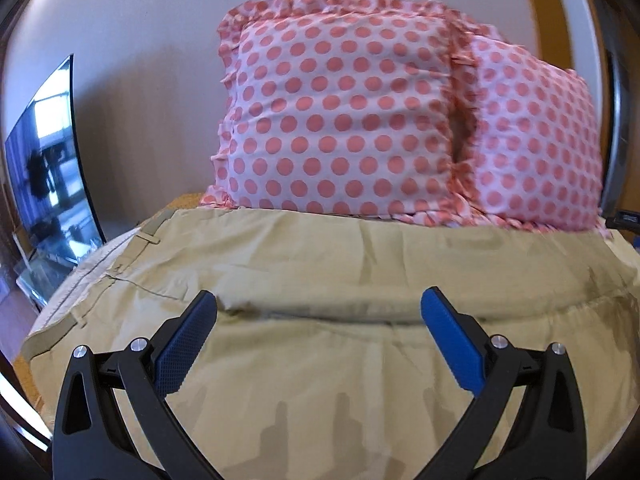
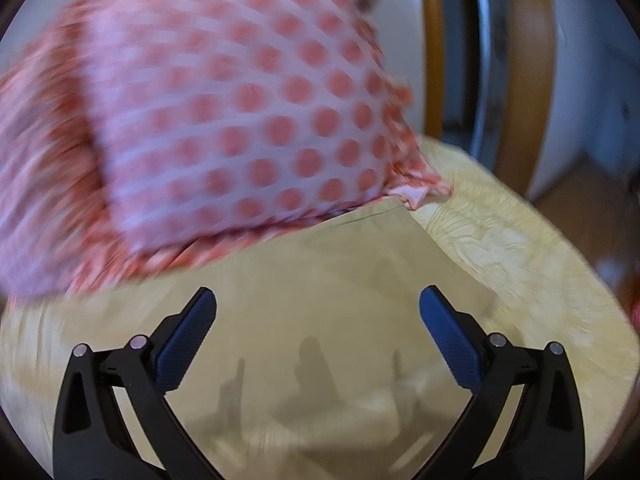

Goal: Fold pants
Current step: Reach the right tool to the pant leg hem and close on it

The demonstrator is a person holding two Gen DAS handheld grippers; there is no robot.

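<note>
Khaki pants [image 1: 320,264] lie flat across the bed, waistband with belt loops at the left, a lengthwise fold ridge running under my left gripper [image 1: 318,306]. That gripper is open and empty just above the cloth. In the blurred right wrist view the pants' leg end [image 2: 360,264] lies flat with its hem corner near the pillow. My right gripper [image 2: 318,304] is open and empty above it.
Two pink pillows with red dots [image 1: 340,108] stand behind the pants, also in the right wrist view [image 2: 224,120]. A yellowish bedspread [image 2: 520,248] shows at the right. A TV screen [image 1: 48,160] stands at the left by the wall. A wooden door frame [image 2: 520,80] is behind the bed.
</note>
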